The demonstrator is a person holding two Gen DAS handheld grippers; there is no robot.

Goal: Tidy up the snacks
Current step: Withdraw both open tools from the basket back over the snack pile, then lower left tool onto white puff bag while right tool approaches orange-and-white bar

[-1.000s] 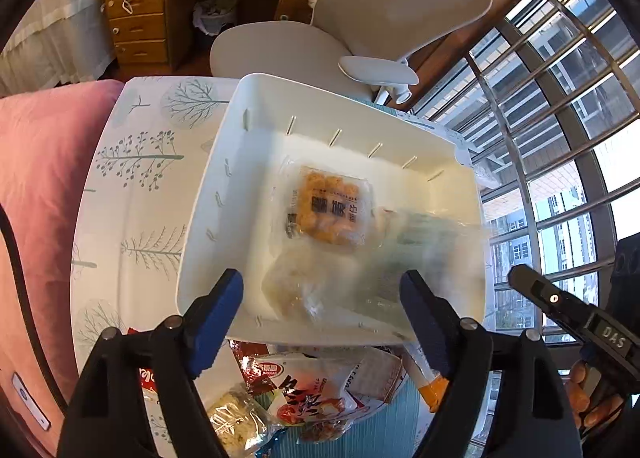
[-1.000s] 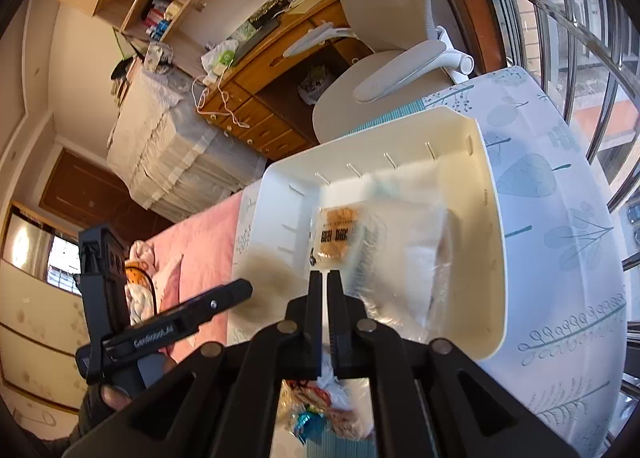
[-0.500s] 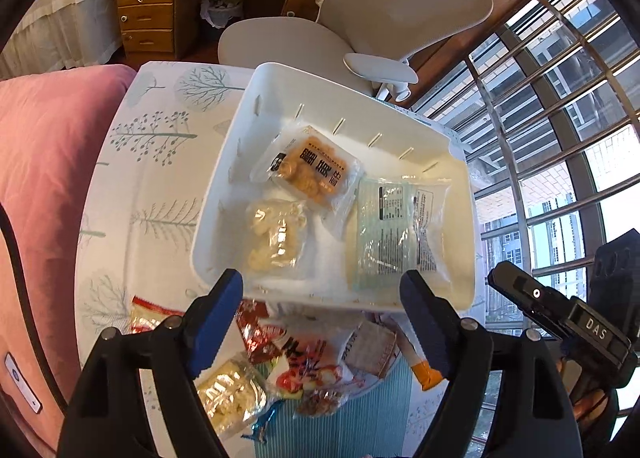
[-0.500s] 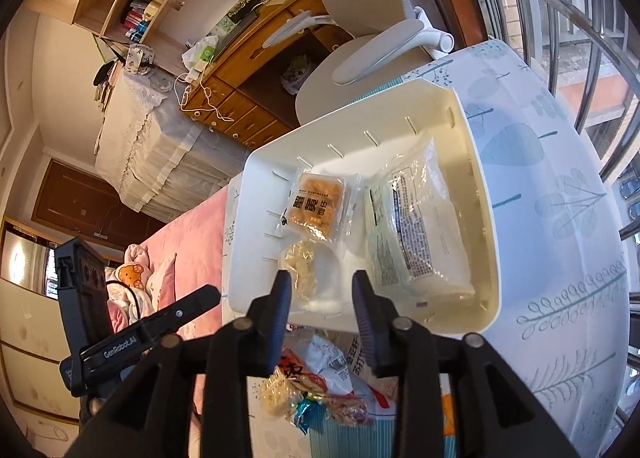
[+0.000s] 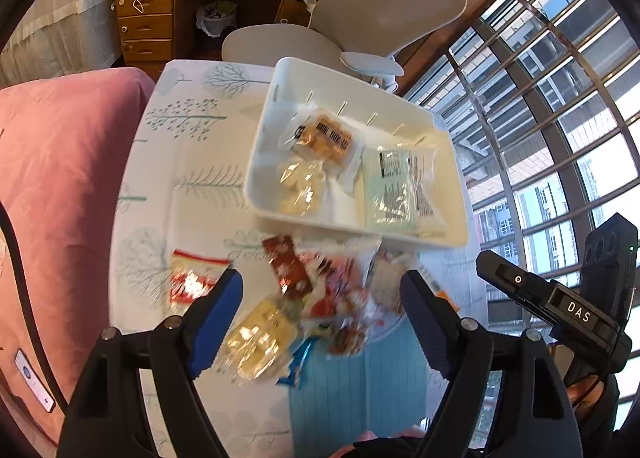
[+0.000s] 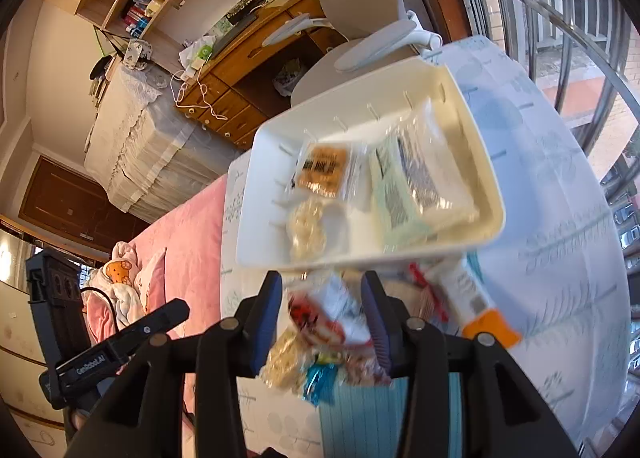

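While both grippers stood open and empty, the snack pile (image 6: pixel 328 334) lay just short of the white bin (image 6: pixel 486 194), nearest the right gripper (image 6: pixel 326 312), directly between its fingers.

Bright daylight via window (image 5: pixel 560 118); heavy fisheye warp w/ black corners; motion blur on snack pile (image 5: pixel 320 298), glare on wrappers.

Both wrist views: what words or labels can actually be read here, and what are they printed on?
"DAS": on the black handle of the right gripper, seen from the left wrist.
"GenRobot.AI": on the black handle of the left gripper, seen from the right wrist.
Black print on the orange snack pack and pale green packet in the white bin: too blurred to read.
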